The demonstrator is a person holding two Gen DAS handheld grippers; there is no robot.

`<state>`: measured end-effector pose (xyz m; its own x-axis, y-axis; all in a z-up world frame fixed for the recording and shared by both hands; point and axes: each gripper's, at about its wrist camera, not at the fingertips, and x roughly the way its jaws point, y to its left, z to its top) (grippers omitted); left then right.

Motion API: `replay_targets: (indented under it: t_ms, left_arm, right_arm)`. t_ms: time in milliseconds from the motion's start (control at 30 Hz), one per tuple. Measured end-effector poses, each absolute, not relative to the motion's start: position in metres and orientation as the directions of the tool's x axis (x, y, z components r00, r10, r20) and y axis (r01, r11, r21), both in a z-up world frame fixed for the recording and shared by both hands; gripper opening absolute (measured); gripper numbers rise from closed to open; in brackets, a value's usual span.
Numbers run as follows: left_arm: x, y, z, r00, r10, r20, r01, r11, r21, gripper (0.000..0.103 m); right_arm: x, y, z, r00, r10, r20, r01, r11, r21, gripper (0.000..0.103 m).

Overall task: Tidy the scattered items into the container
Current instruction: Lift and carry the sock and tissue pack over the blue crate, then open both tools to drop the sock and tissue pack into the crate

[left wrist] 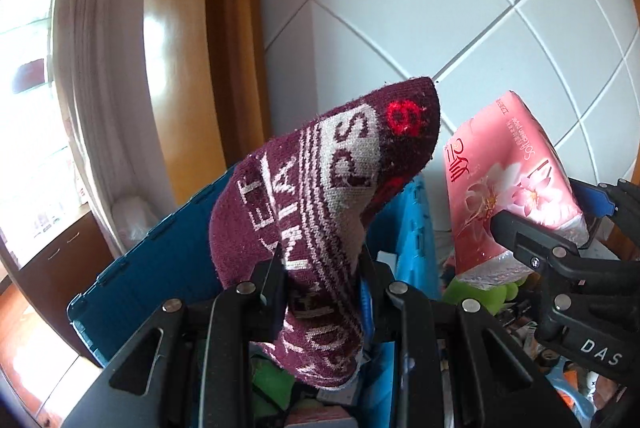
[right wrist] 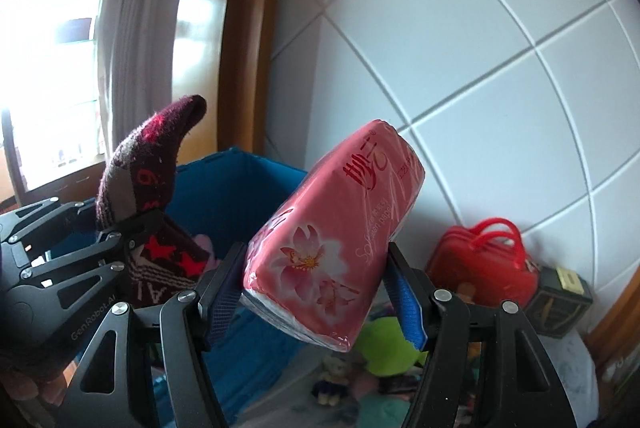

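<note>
Carrying step: left gripper [left wrist: 322,274] pinching a maroon sock [left wrist: 320,188], right gripper [right wrist: 316,292] clamping a pink tissue pack [right wrist: 340,228], both raised beside the blue crate [right wrist: 236,196]. Next, probably: lower inside, release.

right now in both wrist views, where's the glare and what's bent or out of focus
Left wrist view: window blown out white, glare streak on the wooden door frame, tile lines bowed by the fisheye, sock sharp. Right wrist view: window overexposed again, tissue pack sharp with a plastic sheen, the clutter low down around the green toy soft.
</note>
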<state>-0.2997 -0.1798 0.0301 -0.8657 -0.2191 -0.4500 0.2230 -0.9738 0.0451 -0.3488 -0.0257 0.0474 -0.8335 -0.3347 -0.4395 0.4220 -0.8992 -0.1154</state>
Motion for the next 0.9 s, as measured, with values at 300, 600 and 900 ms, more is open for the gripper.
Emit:
replay_targets:
  t_ms: [300,600,900]
  left_arm:
    - [-0.305,-0.254,-0.012,-0.758,-0.275,-0.591,0.304,-0.951,0.052,0.028]
    - [-0.321,-0.258,-0.043,-0.693,-0.206,-0.691,0.265,-0.964,0.022,0.029]
    - [-0.325,-0.252,-0.043,-0.688,-0.206,-0.696,0.259,-0.965,0.03,0.047]
  right_arm:
    - [-0.383,-0.124,-0.002,-0.734,-0.352,-0.581,0.524,-0.838,-0.153,0.067]
    - [-0.41,-0.138,-0.046,-0.666,-0.251,-0.703,0.51,-0.841,-0.182,0.067]
    - [-0.406,-0.133,-0.036,-0.69,-0.27,-0.671,0.507,-0.843,-0.182,0.068]
